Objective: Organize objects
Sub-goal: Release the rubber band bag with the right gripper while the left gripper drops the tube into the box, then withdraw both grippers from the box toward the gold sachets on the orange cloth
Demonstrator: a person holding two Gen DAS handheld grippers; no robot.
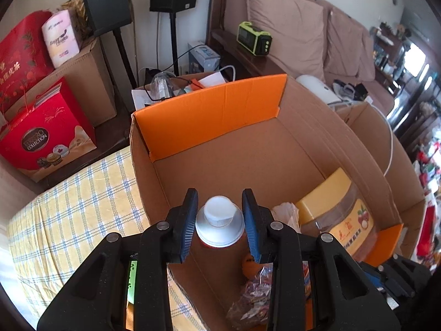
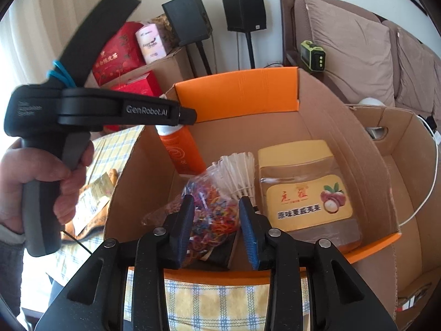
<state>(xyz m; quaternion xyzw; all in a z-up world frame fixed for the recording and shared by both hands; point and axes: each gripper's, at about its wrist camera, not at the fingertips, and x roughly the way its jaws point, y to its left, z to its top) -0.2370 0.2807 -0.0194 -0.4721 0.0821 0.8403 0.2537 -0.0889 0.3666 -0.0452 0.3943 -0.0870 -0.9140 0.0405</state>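
My left gripper [image 1: 220,222] clamps an orange bottle [image 2: 182,149] over the cardboard box [image 1: 220,149].
My right gripper [image 2: 216,229] stands parted around a bag of rubber bands [image 2: 212,209], beside shuttlecocks [image 2: 239,173] and jar [image 2: 306,190]; checked cloth [image 1: 77,209] beneath, sofa [image 1: 303,27] behind.

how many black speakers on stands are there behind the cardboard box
2. One speaker stands on the left, tilted, beside the stacked red gift packages. The other speaker stands to its right against the white wall, next to the sofa's end. More could be hidden outside these views.
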